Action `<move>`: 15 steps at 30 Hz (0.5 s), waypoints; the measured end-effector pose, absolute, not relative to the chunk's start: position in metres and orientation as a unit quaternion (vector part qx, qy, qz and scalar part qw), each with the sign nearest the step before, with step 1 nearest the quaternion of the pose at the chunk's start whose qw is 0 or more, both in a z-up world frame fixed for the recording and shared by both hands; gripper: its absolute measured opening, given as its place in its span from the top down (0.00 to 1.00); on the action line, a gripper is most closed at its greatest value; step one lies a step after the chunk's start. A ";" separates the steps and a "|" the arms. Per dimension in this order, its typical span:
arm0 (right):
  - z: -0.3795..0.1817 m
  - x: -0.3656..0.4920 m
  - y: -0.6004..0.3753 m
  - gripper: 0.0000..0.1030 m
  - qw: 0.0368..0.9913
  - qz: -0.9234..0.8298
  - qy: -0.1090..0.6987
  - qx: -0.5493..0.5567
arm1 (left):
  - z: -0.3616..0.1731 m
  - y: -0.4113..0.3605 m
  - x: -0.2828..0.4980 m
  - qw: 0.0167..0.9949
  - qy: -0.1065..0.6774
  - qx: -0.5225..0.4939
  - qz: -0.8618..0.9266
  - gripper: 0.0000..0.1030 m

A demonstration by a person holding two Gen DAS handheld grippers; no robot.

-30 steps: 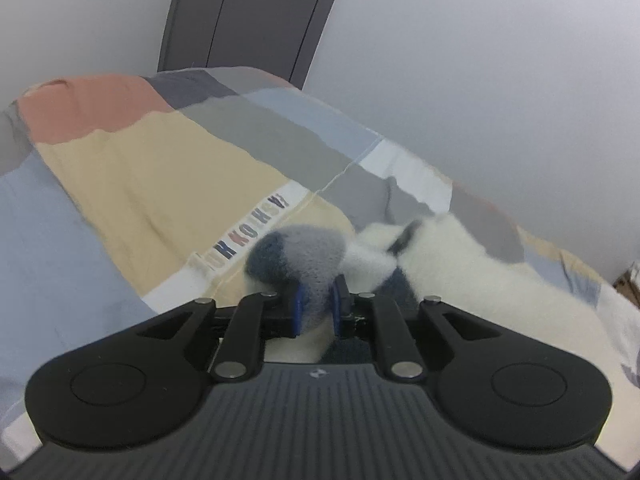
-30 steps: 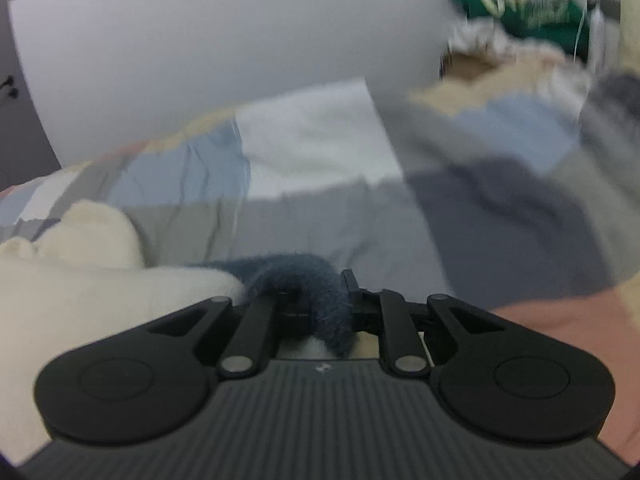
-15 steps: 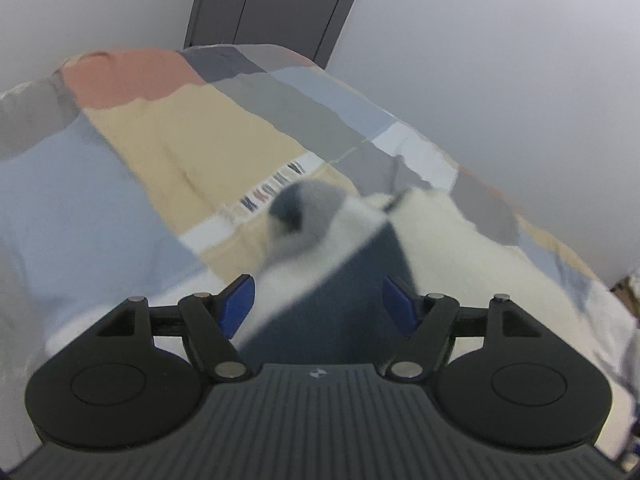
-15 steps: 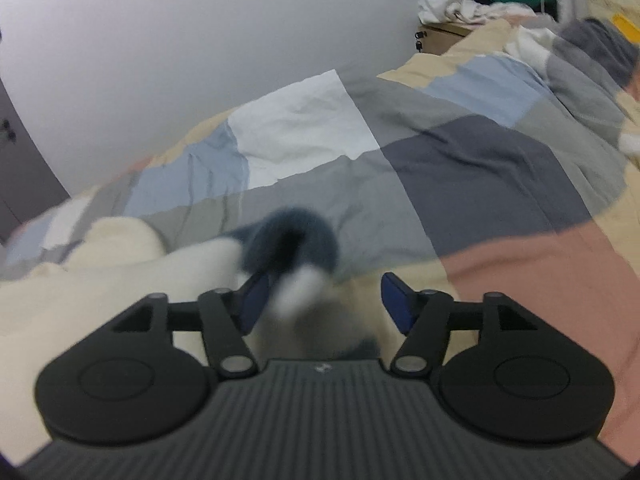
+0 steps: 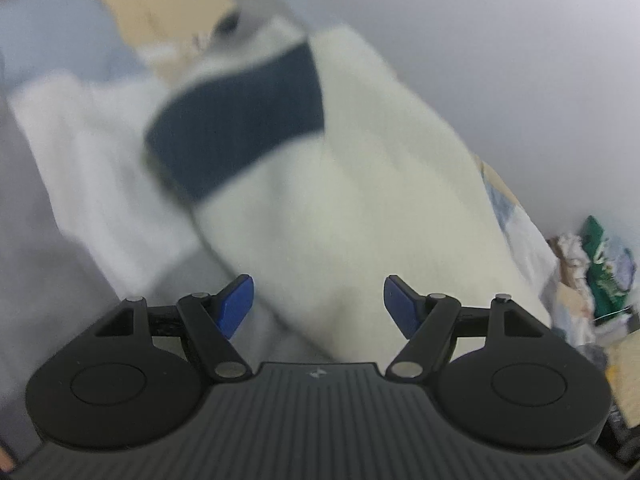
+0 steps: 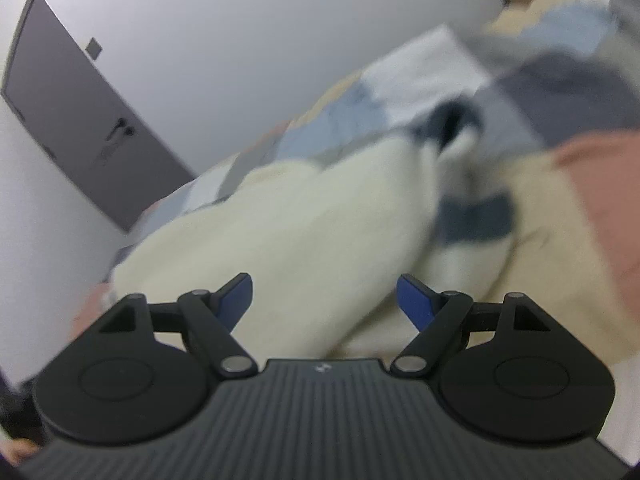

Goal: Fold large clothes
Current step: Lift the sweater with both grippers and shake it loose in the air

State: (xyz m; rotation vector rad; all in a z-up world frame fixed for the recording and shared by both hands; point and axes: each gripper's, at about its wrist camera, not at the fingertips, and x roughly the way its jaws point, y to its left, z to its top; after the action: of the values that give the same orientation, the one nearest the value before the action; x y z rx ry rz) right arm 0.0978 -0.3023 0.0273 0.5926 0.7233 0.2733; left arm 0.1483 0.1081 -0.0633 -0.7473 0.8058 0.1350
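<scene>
A bed covered by a patchwork quilt of blue, grey, beige and pink blocks (image 6: 568, 216) carries the fluffy cream fleece garment with navy bands (image 5: 352, 184), lying blurred ahead of both tools. The left tool (image 5: 319, 300) and right tool (image 6: 324, 296) gape wide, gripping nothing.

The left gripper (image 5: 319, 300) is matte black plastic, with a ribbed grey-black housing behind the jaws that bears a small pale logo at its front edge. Each of its fingers (image 5: 236, 304) ends in a blue pad on a black link arm, pinned with round silver screws. A rounded black lobe with a circular recess sits outboard of each arm. The right gripper (image 6: 325, 300) is built and coloured alike.
</scene>
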 end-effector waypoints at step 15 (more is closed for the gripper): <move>-0.057 0.152 -0.266 0.19 0.783 0.153 0.441 0.411 | -0.114 0.117 0.164 0.781 0.411 -0.467 0.051 0.26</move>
State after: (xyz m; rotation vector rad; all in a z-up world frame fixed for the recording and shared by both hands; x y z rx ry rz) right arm 0.1519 -0.2662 -0.0572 0.8882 0.9514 0.3312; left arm 0.1644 0.1172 -0.1137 -1.0079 0.8879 0.1093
